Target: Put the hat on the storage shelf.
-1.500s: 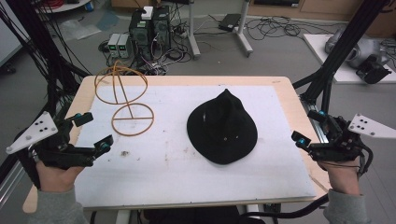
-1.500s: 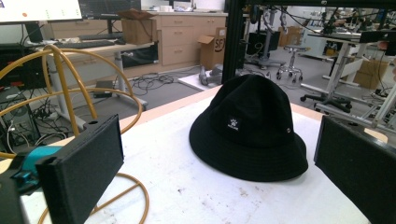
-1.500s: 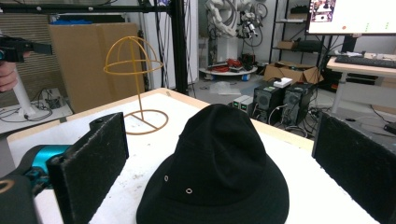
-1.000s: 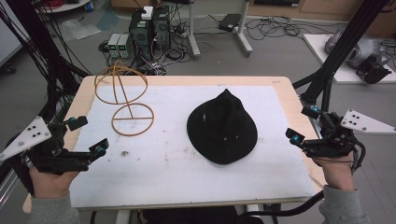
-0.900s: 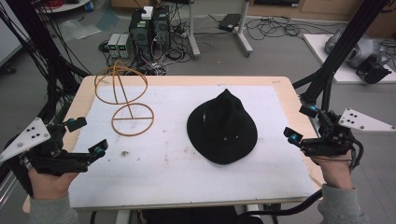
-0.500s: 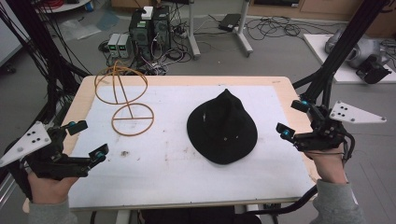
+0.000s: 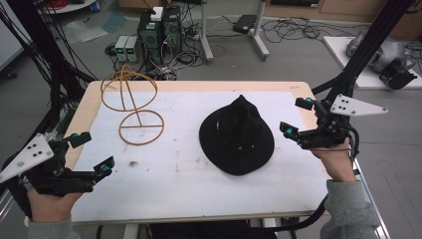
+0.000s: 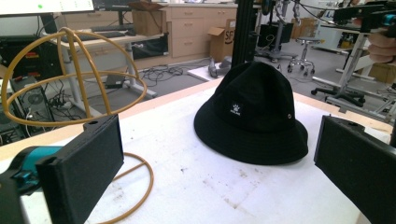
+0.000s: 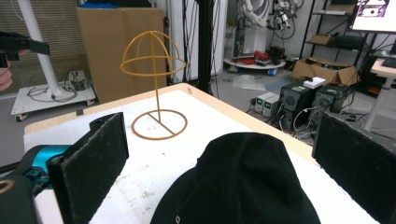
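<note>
A black bucket hat lies crown up on the white surface, right of centre in the high view; in the left gripper view it is seen at the centre of the frame. It is judged to be light and soft: the cloth crown would likely give under pressure, so a hold on the brim edge, pinched between the jaws, seems the surest. A wire hat stand is seen at the upper left of the high view, well apart from the hat, and looks thin and easily tipped.

The left gripper is held at the lower left with its jaws spread wide, nothing between them. The right gripper, just beside the hat's right brim, likewise has its jaws apart and empty.

A small white logo patch is sewn on the crown; its lettering is too small to be read.
</note>
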`<state>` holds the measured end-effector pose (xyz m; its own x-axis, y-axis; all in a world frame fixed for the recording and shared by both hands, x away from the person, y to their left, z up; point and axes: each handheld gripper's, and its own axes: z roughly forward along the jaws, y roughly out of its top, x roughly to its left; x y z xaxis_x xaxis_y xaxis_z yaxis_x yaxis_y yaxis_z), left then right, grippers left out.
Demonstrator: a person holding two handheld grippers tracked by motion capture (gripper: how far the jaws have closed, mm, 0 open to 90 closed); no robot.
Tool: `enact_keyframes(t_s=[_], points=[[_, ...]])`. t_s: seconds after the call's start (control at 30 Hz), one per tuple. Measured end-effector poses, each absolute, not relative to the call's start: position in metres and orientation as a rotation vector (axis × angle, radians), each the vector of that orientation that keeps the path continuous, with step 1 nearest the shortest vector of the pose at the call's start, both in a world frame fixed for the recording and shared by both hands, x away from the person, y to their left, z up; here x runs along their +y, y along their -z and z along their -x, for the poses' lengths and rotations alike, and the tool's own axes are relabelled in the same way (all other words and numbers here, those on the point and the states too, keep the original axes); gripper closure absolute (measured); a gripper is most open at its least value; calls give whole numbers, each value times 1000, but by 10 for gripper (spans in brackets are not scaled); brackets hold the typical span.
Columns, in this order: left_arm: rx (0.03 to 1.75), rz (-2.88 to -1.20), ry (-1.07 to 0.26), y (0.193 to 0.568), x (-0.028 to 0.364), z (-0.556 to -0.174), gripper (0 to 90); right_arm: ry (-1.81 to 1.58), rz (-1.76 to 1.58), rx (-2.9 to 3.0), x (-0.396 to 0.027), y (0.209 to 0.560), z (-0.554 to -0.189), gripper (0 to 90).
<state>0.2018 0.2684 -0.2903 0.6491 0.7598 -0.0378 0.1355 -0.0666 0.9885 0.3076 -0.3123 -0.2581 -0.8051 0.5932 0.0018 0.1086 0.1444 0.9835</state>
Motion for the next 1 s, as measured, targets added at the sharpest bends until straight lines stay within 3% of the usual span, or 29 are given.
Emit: enact_keyframes(t_s=[1.0], points=[[813,-1577,-648,293,280,-172,17,-1667,-647,2125,-259,259,-366,28]])
